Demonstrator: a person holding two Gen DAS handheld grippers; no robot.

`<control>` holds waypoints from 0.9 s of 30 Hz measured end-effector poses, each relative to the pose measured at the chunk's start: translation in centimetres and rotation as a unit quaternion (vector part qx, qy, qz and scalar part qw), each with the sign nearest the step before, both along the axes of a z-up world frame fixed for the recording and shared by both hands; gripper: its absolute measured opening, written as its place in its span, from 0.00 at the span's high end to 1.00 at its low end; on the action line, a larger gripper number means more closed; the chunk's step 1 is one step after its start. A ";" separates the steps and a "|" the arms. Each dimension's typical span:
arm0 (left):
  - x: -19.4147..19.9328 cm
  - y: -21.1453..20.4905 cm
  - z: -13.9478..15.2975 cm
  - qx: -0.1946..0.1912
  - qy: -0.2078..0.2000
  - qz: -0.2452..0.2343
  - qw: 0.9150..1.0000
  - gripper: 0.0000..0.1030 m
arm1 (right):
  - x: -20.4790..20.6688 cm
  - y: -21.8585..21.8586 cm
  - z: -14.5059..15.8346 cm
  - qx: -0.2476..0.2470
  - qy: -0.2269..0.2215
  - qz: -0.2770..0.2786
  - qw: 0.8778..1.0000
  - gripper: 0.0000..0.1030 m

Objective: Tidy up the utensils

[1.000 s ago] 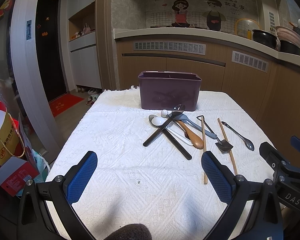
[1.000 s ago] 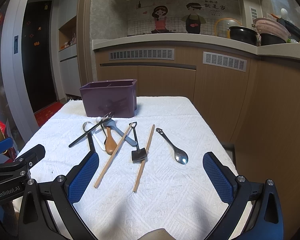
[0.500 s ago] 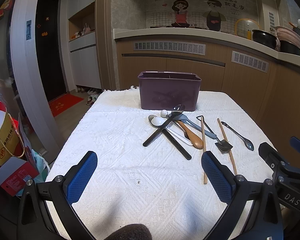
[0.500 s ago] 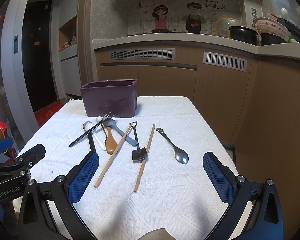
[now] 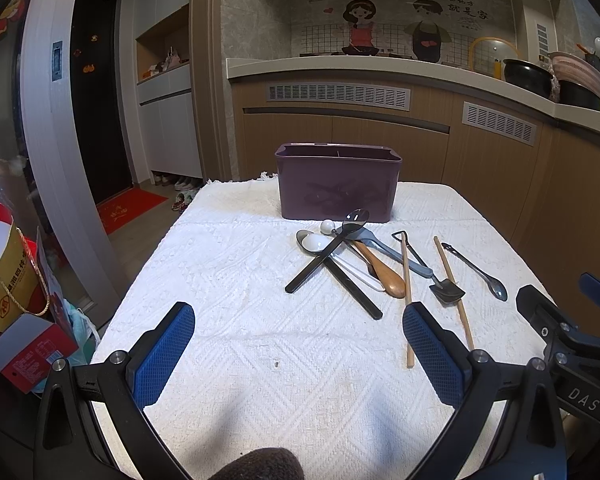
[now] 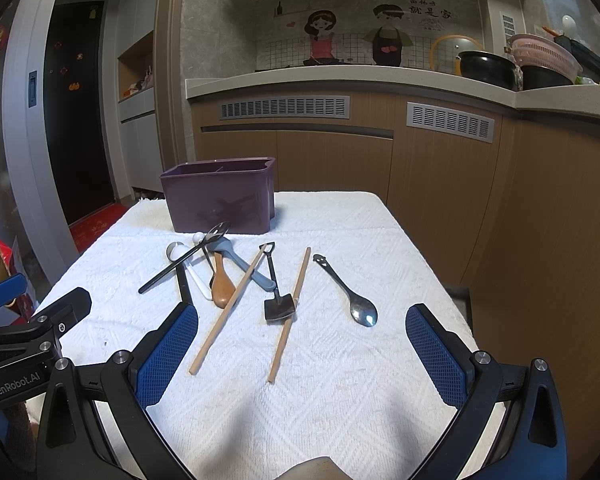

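Left hand-held gripper (image 5: pixel 298 354) hovers low over the near edge of the bench (image 5: pixel 236 264), jaws spread wide, nothing between the blue pads (image 5: pixel 162 354). Right hand-held gripper (image 6: pixel 300 354) sits beside it at the same height, also wide apart and empty; its body shows at the right edge of the left wrist view.

All utensils lie ahead of both grippers on the white textured cloth (image 6: pixel 340 392), none touched. Nearest the right gripper: two wooden chopsticks (image 6: pixel 224 312), near ends reaching toward the gap between its pads, angled away and apart from each other. A small shovel-shaped scoop (image 6: pixel 278 306) lies between them, its blade touching the right chopstick. To the right, alone, a metal spoon (image 6: pixel 360 312), bowl toward the gripper.

Further out and left, a crossed pile: brown wooden spoon (image 6: pixel 222 288), grey-handled utensil (image 6: pixel 248 272), white ceramic spoon (image 5: pixel 314 242), black slotted spoon (image 5: pixel 328 250) lying across the top, and a black stick-like handle (image 5: pixel 354 292) beneath it. In the left wrist view the pile is ahead and right of centre, one chopstick end just beside the right pad.

Behind the pile, at the far side of the bench, stands a purple organizer bin (image 5: pixel 338 182), upright, with an inner divider visible. Kitchen counter (image 6: pixel 380 76) behind. Paper bags (image 5: pixel 8 272) on the floor, left.
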State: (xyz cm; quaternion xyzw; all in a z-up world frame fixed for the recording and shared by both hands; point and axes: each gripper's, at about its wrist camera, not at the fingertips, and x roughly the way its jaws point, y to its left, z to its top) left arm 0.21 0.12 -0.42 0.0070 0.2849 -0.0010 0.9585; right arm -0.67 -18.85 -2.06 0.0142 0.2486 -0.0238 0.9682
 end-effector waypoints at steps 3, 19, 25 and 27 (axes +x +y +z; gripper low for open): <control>0.0 0.0 0.0 0.000 0.000 0.000 1.000 0.00 | 0.1 0.1 -0.1 0.000 0.000 0.001 1.000 0.00; 0.0 0.0 0.0 -0.001 -0.001 0.001 1.000 0.00 | 0.0 0.1 -0.2 0.000 0.000 0.000 1.000 0.00; 0.0 0.1 0.0 -0.002 0.000 0.001 1.000 0.00 | 0.0 0.1 -0.1 0.000 0.001 0.001 1.000 0.00; 0.0 0.0 0.0 -0.002 0.000 0.002 1.000 0.00 | 0.0 0.1 -0.1 0.000 0.001 0.000 1.000 0.00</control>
